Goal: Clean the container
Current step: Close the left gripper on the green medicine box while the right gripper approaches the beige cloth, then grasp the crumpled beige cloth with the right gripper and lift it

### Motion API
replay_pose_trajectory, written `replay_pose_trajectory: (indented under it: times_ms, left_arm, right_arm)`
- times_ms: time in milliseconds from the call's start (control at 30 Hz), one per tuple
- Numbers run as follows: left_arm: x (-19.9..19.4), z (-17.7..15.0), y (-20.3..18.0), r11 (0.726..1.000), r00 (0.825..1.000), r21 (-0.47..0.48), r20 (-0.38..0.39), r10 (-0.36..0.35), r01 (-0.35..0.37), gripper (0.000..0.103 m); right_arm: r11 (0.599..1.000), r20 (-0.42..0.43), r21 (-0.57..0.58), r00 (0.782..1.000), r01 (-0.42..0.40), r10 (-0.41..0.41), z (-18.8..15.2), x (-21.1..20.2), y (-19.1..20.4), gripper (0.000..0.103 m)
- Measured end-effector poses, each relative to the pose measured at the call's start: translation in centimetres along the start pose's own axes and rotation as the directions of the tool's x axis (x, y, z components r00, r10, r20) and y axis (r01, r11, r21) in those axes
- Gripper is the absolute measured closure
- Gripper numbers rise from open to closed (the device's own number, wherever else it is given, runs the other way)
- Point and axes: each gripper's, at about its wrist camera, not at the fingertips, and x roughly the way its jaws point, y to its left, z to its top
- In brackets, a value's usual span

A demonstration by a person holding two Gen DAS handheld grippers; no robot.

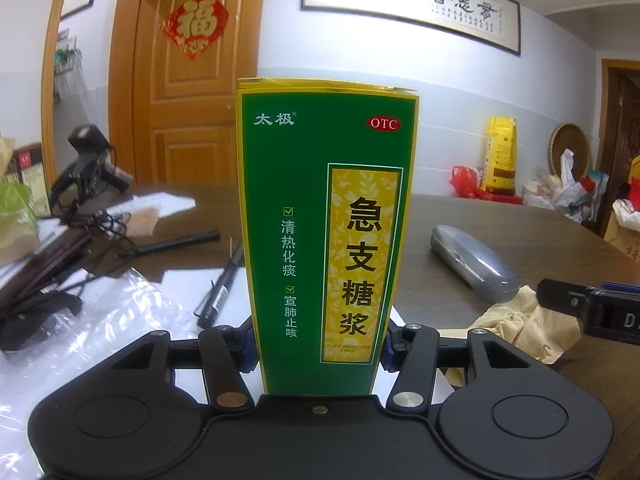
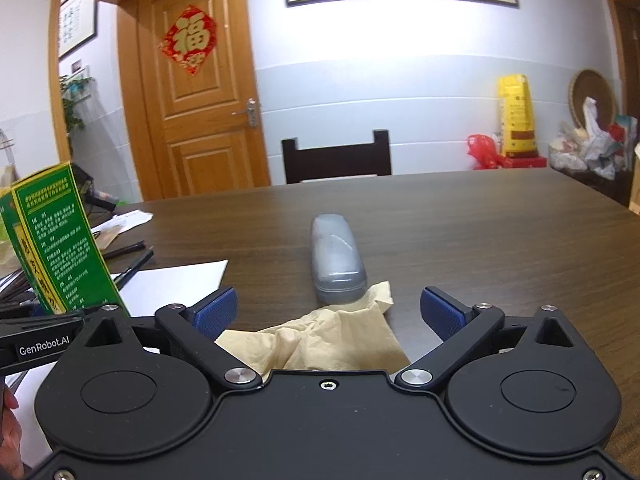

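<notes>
My left gripper point(image 1: 318, 344) is shut on a green and yellow medicine box point(image 1: 328, 216) and holds it upright; the box also shows at the left of the right wrist view point(image 2: 52, 240). My right gripper point(image 2: 328, 312) is open, its blue pads point(image 2: 214, 312) on either side of a crumpled beige tissue point(image 2: 320, 340) lying on the table. The tissue also shows in the left wrist view point(image 1: 516, 324). A grey glasses case point(image 2: 336, 260) lies just beyond the tissue, also seen in the left wrist view point(image 1: 472, 264).
On the dark wooden table point(image 2: 500, 240) lie white paper point(image 2: 176, 280), black pens point(image 1: 220, 284), cables and a clear plastic bag point(image 1: 80, 320) at the left. A dark chair point(image 2: 336, 160) stands behind the table. Bags are piled at the far right wall point(image 2: 592, 148).
</notes>
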Motion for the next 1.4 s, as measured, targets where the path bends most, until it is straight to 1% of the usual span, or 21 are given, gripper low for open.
replay_pose_trajectory:
  times_ms: [33,67,167,233,300,367,433,633,700,767,833,900,933,967,1000,1033,1067,1200,1267,1333,1400]
  left_arm:
    - [-0.4,-0.1,0.0,1.000,1.000,-0.001,0.004,0.001,-0.001,0.054]
    - [-0.7,-0.2,0.0,1.000,1.000,-0.002,0.004,0.001,-0.001,0.054]
    - [-1.2,-0.7,-0.3,1.000,1.000,0.006,-0.005,0.006,-0.006,0.054]
    - [-1.4,-0.8,-0.4,1.000,1.000,0.011,-0.009,-0.003,0.003,0.054]
    - [-1.5,-0.8,-0.6,1.000,1.000,0.013,-0.008,-0.014,0.014,0.054]
    - [-1.6,-0.8,-0.7,1.000,1.000,0.015,-0.006,-0.020,0.020,0.054]
    - [-1.6,-0.9,-0.7,1.000,1.000,0.015,-0.007,-0.023,0.023,0.054]
    - [-1.7,-0.9,-0.8,0.999,0.999,0.005,-0.010,-0.033,0.033,0.054]
    - [-1.8,-0.8,-0.8,0.999,0.999,0.003,-0.008,-0.035,0.035,0.054]
    - [-1.9,-0.8,-0.9,0.999,0.999,0.003,-0.006,-0.036,0.036,0.054]
    - [-1.9,-0.9,-0.9,0.999,0.999,0.004,-0.006,-0.037,0.038,0.054]
    - [-1.9,-0.9,-0.9,0.999,0.999,0.006,-0.007,-0.040,0.040,0.054]
    - [-1.9,-0.9,-0.9,0.999,0.999,0.006,-0.008,-0.042,0.042,0.054]
    - [-1.9,-0.9,-0.9,0.999,0.999,0.008,-0.009,-0.043,0.043,0.054]
    - [-1.9,-0.9,-0.9,0.999,0.999,0.009,-0.011,-0.045,0.045,0.054]
    - [-1.8,-0.9,-1.0,0.999,0.999,0.010,-0.013,-0.049,0.049,0.054]
    - [-1.8,-0.9,-1.0,0.999,0.999,0.010,-0.015,-0.052,0.052,0.054]
    - [-1.8,-0.9,-1.0,0.998,0.998,0.020,-0.021,-0.063,0.064,0.053]
    - [-1.8,-1.0,-1.1,0.997,0.997,0.026,-0.025,-0.070,0.071,0.053]
    - [-1.7,-1.1,-1.2,0.997,0.997,0.032,-0.029,-0.072,0.073,0.053]
    - [-1.6,-1.1,-1.3,0.997,0.997,0.036,-0.035,-0.072,0.074,0.053]
  right_arm:
    - [1.000,-0.006,-0.017,1.000,-0.025,0.024,0.0,-0.1,0.2,0.010]
    - [0.998,-0.013,-0.035,0.999,-0.049,0.049,0.1,-0.2,0.4,0.010]
    - [0.991,-0.058,-0.106,0.995,-0.082,0.076,0.2,-0.2,1.3,0.014]
    - [0.987,-0.101,-0.136,0.992,-0.083,0.070,0.1,0.3,1.5,0.015]
    - [0.988,-0.134,-0.133,0.989,-0.080,0.062,-0.1,1.0,1.5,0.015]
    - [0.986,-0.166,-0.151,0.985,-0.075,0.050,-0.3,1.8,1.8,0.019]
    - [0.982,-0.188,-0.178,0.982,-0.061,0.027,-0.6,2.5,2.3,0.025]
    - [0.974,-0.241,-0.224,0.970,-0.033,-0.023,-1.4,4.2,3.4,0.030]
    - [0.975,-0.239,-0.221,0.971,-0.023,-0.031,-1.4,4.4,3.7,0.031]
    - [0.977,-0.242,-0.212,0.970,-0.026,-0.026,-1.4,4.5,3.9,0.038]
    - [0.981,-0.247,-0.190,0.969,-0.043,-0.005,-1.3,4.8,3.7,0.050]
    - [0.984,-0.252,-0.163,0.967,-0.069,0.026,-1.2,4.8,3.3,0.059]
    - [0.986,-0.249,-0.155,0.968,-0.066,0.025,-1.2,4.8,3.1,0.066]
    - [0.986,-0.242,-0.151,0.970,-0.063,0.025,-1.2,4.7,2.9,0.070]
    - [0.987,-0.238,-0.146,0.971,-0.059,0.023,-1.2,4.7,2.7,0.079]
    - [0.989,-0.234,-0.139,0.972,-0.051,0.017,-1.1,4.7,2.5,0.091]
    - [0.991,-0.231,-0.125,0.973,-0.045,0.016,-1.1,4.7,2.1,0.095]
    - [0.997,-0.207,-0.048,0.977,-0.065,0.054,-0.7,4.4,0.7,0.098]
    - [0.997,-0.166,-0.031,0.984,-0.075,0.069,-0.2,3.4,0.4,0.098]
    - [0.993,-0.120,0.001,0.986,-0.118,0.118,0.4,2.1,0.1,0.099]
    - [0.985,-0.072,0.018,0.982,-0.174,0.174,1.0,0.5,0.0,0.099]
